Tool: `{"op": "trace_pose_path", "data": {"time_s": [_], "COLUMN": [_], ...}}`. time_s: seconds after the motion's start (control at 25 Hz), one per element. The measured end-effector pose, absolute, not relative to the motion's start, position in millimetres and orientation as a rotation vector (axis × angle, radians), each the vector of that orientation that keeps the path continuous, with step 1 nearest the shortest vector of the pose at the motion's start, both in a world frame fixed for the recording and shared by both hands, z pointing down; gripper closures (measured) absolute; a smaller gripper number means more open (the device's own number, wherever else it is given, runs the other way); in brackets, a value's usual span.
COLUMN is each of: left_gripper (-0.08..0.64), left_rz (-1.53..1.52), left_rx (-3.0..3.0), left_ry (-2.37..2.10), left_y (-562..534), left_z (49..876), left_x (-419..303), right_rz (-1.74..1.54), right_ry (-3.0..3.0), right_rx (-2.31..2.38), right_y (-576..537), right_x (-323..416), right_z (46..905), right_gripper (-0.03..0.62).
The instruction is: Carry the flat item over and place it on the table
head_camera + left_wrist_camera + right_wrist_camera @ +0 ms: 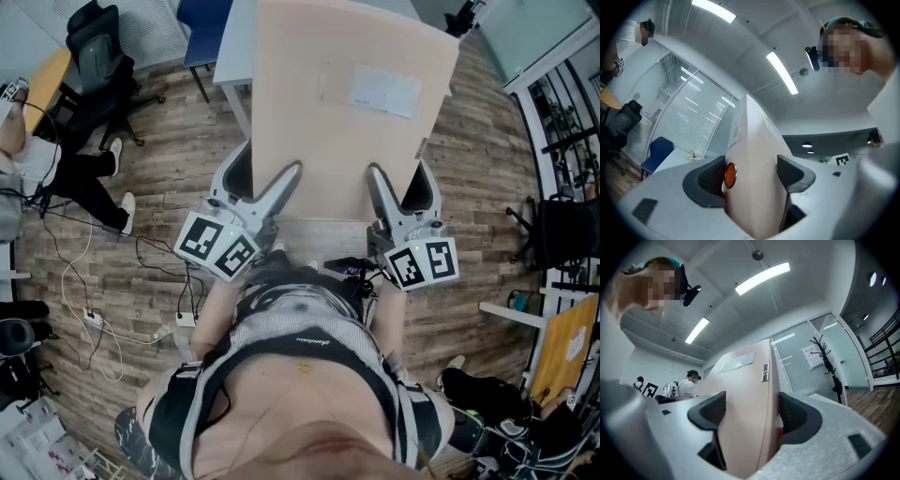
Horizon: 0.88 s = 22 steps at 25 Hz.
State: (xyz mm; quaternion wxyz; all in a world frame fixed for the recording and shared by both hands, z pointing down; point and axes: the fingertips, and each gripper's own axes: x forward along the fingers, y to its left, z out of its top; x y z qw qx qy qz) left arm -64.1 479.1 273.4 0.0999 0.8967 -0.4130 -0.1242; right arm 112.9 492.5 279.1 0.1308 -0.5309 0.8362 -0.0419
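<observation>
between both grippers, mid-carry: flat panel [347, 112] not yet down.
left gripper [267, 176] and right gripper [401, 183] each clamp wide on its near edge; it hangs above the floor [169, 178], table [230, 56] ahead. i judge placing remains.

Black office chair [98, 58], blue chair [203, 23], cables [70, 281] across wooden floor [169, 150]

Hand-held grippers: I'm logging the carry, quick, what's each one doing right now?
Left hand-held gripper: closed on the flat box.
Right hand-held gripper: closed on the same flat box.
</observation>
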Motion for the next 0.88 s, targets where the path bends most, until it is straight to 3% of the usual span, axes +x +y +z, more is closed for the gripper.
{"op": "trace_pose_path", "data": {"time_s": [0.88], "left_gripper": [0.215], "left_rz": [-0.354], "left_rx": [2.640], "left_ry": [-1.206], "left_y": [498], "left_z": [281], "left_x": [-34], "right_rz": [-0.144], "right_ry": [2.421], "right_rx": [-1.507], "right_y": [512], "right_x": [144], "right_z": [288], "right_gripper": [0.239]}}
